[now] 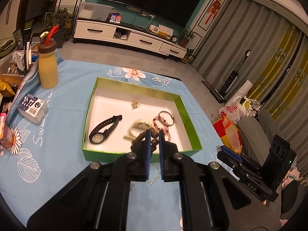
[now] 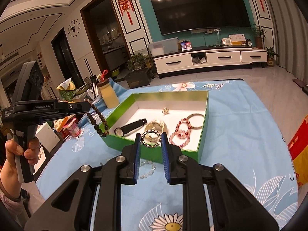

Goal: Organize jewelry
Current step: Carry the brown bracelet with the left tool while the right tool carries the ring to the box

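Note:
A green box [image 1: 92, 96] [image 2: 204, 125] with a white floor lies on the blue flowered cloth. In it are a black watch [image 1: 105, 129] [image 2: 130, 127], a cream watch [image 1: 139, 125], pink bead bracelets [image 1: 163, 125] [image 2: 181, 132], a silver bangle [image 1: 166, 116] [image 2: 195, 121] and a gold brooch [image 1: 135, 104]. My left gripper [image 1: 154, 134] [image 2: 87, 105] is shut on a dark wooden bead bracelet [image 1: 138, 138] [image 2: 98, 121], which dangles above the box's near left edge. My right gripper [image 2: 151, 135] [image 1: 221, 150] is shut on a round jewelled watch face [image 2: 151, 139] above the box's front wall.
A clear bead bracelet [image 1: 154, 175] [image 2: 147, 170] lies on the cloth before the box. A yellow bottle [image 1: 47, 67] [image 2: 109, 96] and a white packet [image 1: 32, 109] stand to the left. A red and yellow bag [image 1: 227, 134] sits off the table's right edge. A hand [image 2: 15, 150] grips the left gripper's handle.

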A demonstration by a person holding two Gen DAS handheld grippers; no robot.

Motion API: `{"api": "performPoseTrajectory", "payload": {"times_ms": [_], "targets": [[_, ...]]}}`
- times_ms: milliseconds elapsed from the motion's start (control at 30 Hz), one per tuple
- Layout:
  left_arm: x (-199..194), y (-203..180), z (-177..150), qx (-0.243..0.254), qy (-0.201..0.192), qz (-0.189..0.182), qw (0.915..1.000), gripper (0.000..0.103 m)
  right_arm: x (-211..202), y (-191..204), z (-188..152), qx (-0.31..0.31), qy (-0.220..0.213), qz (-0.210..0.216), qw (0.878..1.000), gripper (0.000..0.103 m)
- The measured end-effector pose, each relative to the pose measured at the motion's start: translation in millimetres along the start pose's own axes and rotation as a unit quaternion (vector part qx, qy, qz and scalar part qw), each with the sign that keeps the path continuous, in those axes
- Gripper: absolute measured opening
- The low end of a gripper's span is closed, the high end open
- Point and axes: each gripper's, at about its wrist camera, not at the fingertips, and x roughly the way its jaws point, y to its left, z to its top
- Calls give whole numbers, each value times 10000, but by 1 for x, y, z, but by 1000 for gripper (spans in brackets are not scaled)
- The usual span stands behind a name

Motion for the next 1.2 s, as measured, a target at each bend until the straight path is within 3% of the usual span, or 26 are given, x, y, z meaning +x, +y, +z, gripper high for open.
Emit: {"api": "performPoseTrajectory", "payload": {"times_ms": [633, 1200], "targets": [[74, 17, 59, -164, 209, 260, 9993, 7, 57, -20, 54, 108, 39, 46, 9999, 21], [143, 51, 89, -374, 507, 803, 9948, 7, 165, -31, 79, 361, 1017, 87, 9941, 21]]}}
